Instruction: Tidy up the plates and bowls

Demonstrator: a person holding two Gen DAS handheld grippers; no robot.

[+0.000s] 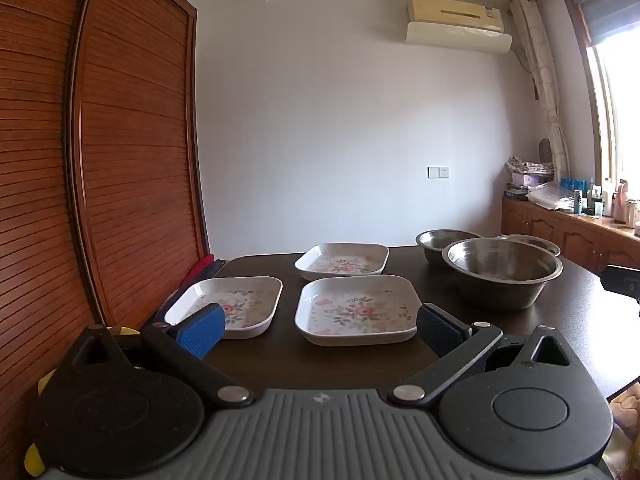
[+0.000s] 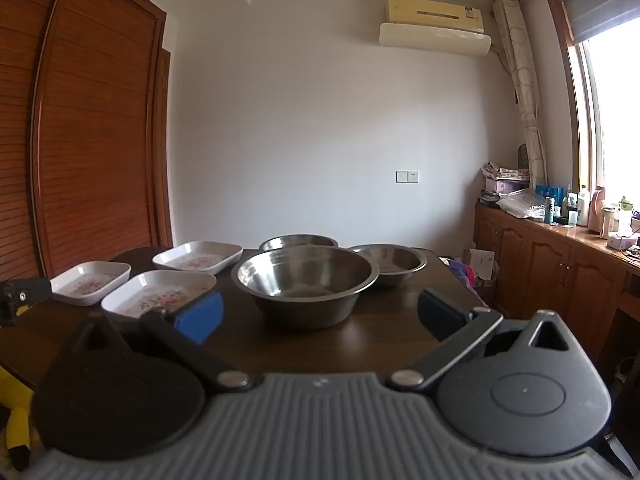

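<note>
Left wrist: both hand-held grippers [image 1: 320, 326] [image 2: 320, 316] spread, empty; bare table [image 1: 580, 320] strip before plates [image 1: 356, 310].

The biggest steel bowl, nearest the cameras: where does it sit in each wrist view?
Left wrist: big bowl right of centre, right of the front floral plate.
Right wrist: same bowl dead centre, with that plate to its left.
Shared landmark: the air conditioner on the back wall.
</note>
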